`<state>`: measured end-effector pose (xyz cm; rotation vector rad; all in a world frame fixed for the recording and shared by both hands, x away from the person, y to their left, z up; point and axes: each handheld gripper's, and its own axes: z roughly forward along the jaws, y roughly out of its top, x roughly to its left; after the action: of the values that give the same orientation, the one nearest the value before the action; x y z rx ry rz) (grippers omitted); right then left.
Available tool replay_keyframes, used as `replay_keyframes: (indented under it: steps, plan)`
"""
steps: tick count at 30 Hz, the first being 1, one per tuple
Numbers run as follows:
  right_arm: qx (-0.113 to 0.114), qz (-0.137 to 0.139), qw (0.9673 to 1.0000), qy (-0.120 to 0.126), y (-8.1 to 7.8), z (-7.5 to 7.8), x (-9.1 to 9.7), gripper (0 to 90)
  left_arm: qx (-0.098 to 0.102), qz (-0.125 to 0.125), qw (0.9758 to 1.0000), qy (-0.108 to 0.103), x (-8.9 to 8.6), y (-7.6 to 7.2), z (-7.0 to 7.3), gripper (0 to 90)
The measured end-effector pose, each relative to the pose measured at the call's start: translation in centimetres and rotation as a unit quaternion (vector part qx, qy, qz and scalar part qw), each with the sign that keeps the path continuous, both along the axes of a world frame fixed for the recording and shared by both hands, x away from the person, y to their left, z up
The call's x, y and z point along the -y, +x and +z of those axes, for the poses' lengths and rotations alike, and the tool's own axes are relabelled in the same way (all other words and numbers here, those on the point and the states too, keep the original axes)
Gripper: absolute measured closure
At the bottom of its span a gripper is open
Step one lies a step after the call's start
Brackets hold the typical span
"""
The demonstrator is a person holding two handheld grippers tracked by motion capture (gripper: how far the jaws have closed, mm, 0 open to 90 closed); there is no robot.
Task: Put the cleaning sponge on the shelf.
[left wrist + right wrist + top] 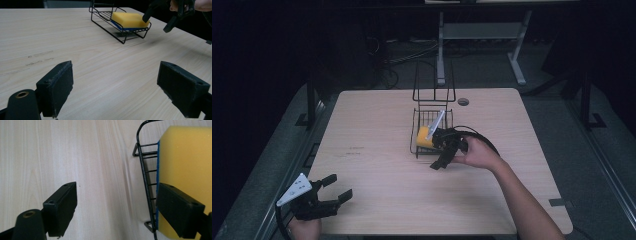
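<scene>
Sponge (424, 137) lies in the near end of the wire rack (431, 131) mid-table, and the right gripper (445, 150) hangs at that end with jaws apart, one over the sponge and one over bare table outside the rack wire, so this reads as either lining up a grab or just after a drop; can't tell which. A grab would need both jaws inside the rim, straddling the sponge, without snagging wire. Left gripper (333, 193) rests open near the table's (377, 165) front-left edge, with wide bare wood between it and the rack.
</scene>
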<state>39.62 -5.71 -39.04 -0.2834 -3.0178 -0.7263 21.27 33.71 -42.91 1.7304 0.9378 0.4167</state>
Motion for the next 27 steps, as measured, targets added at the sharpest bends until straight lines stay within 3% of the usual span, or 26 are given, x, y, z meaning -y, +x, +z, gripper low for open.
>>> replay_keyframes:
  steps: [27]
  plan:
    - [0.002,-0.017,0.9997,0.018,-2.3,-0.8,3.2,17.3,-0.003,-0.001,1.0,0.006,0.2,0.0,-0.1,12.8]
